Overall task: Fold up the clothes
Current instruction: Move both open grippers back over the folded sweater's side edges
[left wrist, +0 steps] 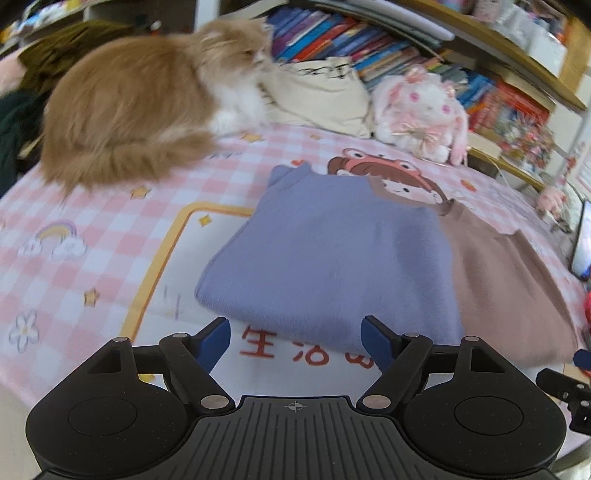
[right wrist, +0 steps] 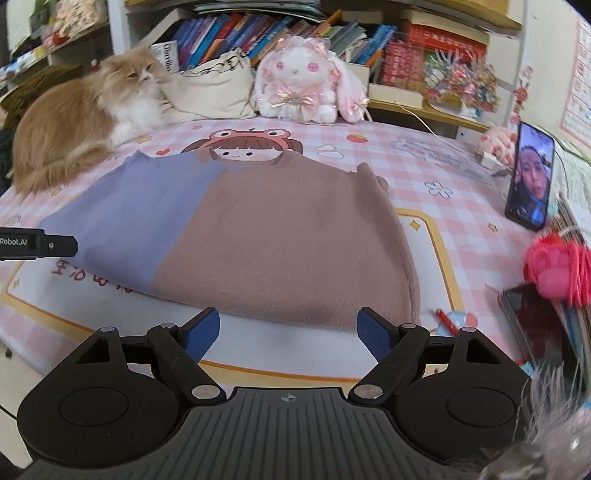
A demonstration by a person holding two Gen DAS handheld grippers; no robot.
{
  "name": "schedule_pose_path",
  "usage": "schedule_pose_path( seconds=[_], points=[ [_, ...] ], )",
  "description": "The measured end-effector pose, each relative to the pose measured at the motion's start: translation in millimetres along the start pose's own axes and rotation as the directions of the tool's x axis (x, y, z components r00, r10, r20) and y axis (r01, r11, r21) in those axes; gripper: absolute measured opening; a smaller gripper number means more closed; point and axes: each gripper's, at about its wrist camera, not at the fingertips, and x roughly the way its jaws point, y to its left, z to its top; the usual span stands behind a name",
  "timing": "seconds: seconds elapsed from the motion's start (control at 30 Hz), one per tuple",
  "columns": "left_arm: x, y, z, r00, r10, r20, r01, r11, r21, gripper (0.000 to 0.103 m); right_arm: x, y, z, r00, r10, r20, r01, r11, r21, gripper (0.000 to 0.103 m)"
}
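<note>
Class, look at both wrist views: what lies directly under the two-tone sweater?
The sweater lies flat on the pink checked cartoon sheet. The printed girl's head shows above its collar; the print beneath the sweater is covered. Both grippers are open and empty.

You're in a home, looks like a child's bedroom or study corner. Evidence: the work surface is a bed (right wrist: 461, 177) with a pink checked cartoon sheet, girl-in-frog-hat print and stars. A long-haired ginger cat (right wrist: 85, 122) lies at its far left corner. A plush bunny (right wrist: 306, 81) and a cream cloth bag (right wrist: 218, 88) sit along the far edge, right against a bookshelf (right wrist: 280, 33) crammed with colourful books. A phone (right wrist: 530, 177) stands propped upright near the right edge, screen lit with what looks like a video call. Dark clothes pile (left wrist: 55, 55) sits behind the cat. Nothing lab or shop about it.
</note>
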Motion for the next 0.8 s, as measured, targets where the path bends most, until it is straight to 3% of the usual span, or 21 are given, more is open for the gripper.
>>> schedule_pose_path(
  seconds=[0.17, 0.53, 0.67, 0.8],
  points=[
    [-1.8, -6.7, -5.5, 1.0, 0.003, 0.003, -0.003, 0.998, -0.058, 0.08, 8.9, -15.6, 9.0, 1.0, 0.021, -0.009, -0.022, 0.998, -0.065, 0.081],
    [1.3, -21.9, -18.6, 0.993, 0.107, -0.054, -0.117, 0.965, -0.233, 0.08, 27.9, -38.1, 28.5, 0.987, 0.158, -0.006, -0.154, 0.958, -0.243, 0.081],
    [1.6, -20.3, -25.7, 0.993, 0.089, -0.08, -0.111, 0.933, -0.343, 0.079, 31.6, -44.6, 32.2, 0.975, 0.224, -0.007, -0.216, 0.931, -0.294, 0.081],
    [1.2, -13.7, -31.0, 0.998, 0.036, -0.059, -0.06, 0.865, -0.498, 0.077, 35.6, -56.0, 34.6, 0.963, 0.27, -0.008, -0.259, 0.914, -0.314, 0.081]
  ],
)
